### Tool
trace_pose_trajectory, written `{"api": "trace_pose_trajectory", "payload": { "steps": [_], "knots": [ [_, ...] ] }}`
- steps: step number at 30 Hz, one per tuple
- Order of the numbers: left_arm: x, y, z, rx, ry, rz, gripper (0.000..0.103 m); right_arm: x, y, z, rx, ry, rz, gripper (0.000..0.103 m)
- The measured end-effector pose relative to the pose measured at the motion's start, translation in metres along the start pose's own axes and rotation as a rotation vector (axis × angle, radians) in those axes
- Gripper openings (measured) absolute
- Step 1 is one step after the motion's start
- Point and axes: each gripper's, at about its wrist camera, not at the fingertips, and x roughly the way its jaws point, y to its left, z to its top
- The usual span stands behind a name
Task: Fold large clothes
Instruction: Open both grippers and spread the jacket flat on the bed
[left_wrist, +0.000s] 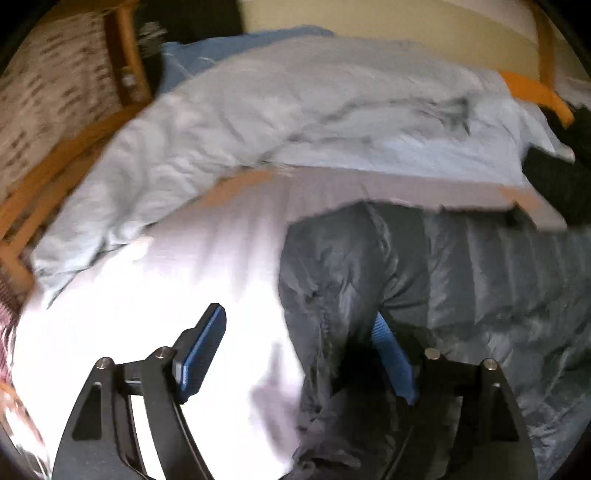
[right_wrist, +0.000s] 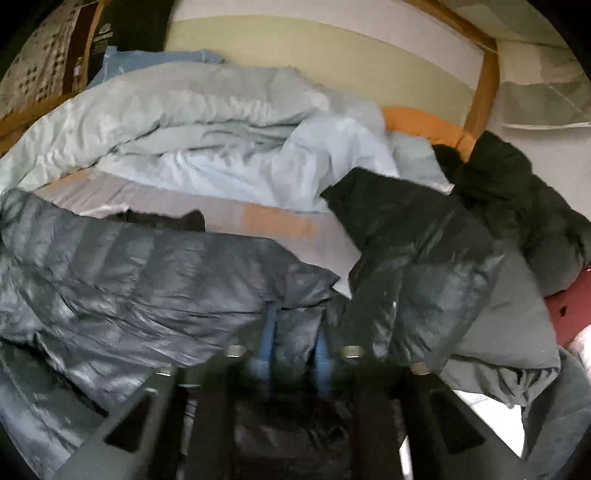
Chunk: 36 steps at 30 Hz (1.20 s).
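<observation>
Grey quilted puffer jacket (left_wrist: 461, 280) lies rumpled and unfolded on the white bed sheet (left_wrist: 184, 280). Left gripper (left_wrist: 295, 354) stands wide, empty, at the jacket edge. Right gripper (right_wrist: 295, 350) shows narrow fingers with jacket fabric between; grip uncertain. Folding remains outstanding.

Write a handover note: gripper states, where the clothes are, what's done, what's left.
Left gripper: open, holds nothing; its right-side pad lies against the grey puffer jacket.
Right gripper: jacket fabric bunched between the pads; blur hides whether they still pinch.
Jacket: crumpled on the white sheet, no clean fold visible.
Pale blue duvet is heaped behind.
Second, black jacket lies to the right, unfolded.
Left: flatten and fold both jackets.
</observation>
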Motion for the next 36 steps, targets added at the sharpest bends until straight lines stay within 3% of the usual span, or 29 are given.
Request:
{"api": "trace_pose_trajectory", "payload": {
  "steps": [1,3,5,9,13,16,19,22,24,28,32,34,36],
  "knots": [
    [-0.014,0.006,0.002,-0.018,-0.045,-0.002,0.079,0.001,-0.001,-0.002,-0.002,-0.007,-0.046,0.066],
    [-0.038,0.010,0.001,-0.012,-0.133,0.038,0.079,-0.007,-0.007,-0.004,0.022,-0.041,-0.200,0.085],
    [-0.054,0.010,0.000,0.020,-0.191,0.049,0.081,-0.017,-0.016,-0.006,0.081,-0.037,-0.265,0.085],
    [-0.067,0.007,-0.005,0.032,-0.249,0.020,0.084,-0.045,-0.032,-0.008,0.181,-0.060,-0.129,0.085],
    [-0.070,-0.003,-0.008,0.012,-0.270,-0.031,0.087,-0.084,-0.044,-0.014,0.179,-0.163,-0.147,0.086],
    [-0.074,-0.020,-0.014,0.050,-0.289,-0.034,0.093,-0.098,-0.053,-0.019,0.158,-0.211,-0.198,0.091],
    [-0.086,-0.043,-0.023,0.126,-0.327,-0.026,0.103,-0.099,-0.067,-0.023,0.169,-0.185,-0.204,0.091],
    [-0.092,-0.067,-0.031,0.200,-0.301,-0.051,0.103,-0.097,-0.090,-0.031,0.232,-0.124,-0.160,0.091],
    [-0.101,-0.077,-0.036,0.209,-0.335,-0.079,0.103,-0.094,-0.105,-0.036,0.287,-0.104,-0.135,0.091],
    [-0.127,-0.092,-0.036,0.194,-0.434,-0.103,0.103,-0.099,-0.120,-0.040,0.302,-0.131,-0.183,0.091],
    [-0.146,-0.103,-0.040,0.179,-0.530,-0.105,0.103,-0.107,-0.128,-0.042,0.313,-0.153,-0.166,0.092],
    [-0.148,-0.110,-0.045,0.200,-0.553,-0.096,0.103,-0.109,-0.130,-0.043,0.315,-0.158,-0.176,0.103],
    [-0.146,-0.116,-0.051,0.234,-0.560,-0.081,0.103,-0.113,-0.134,-0.045,0.312,-0.167,-0.184,0.103]
  ]
}}
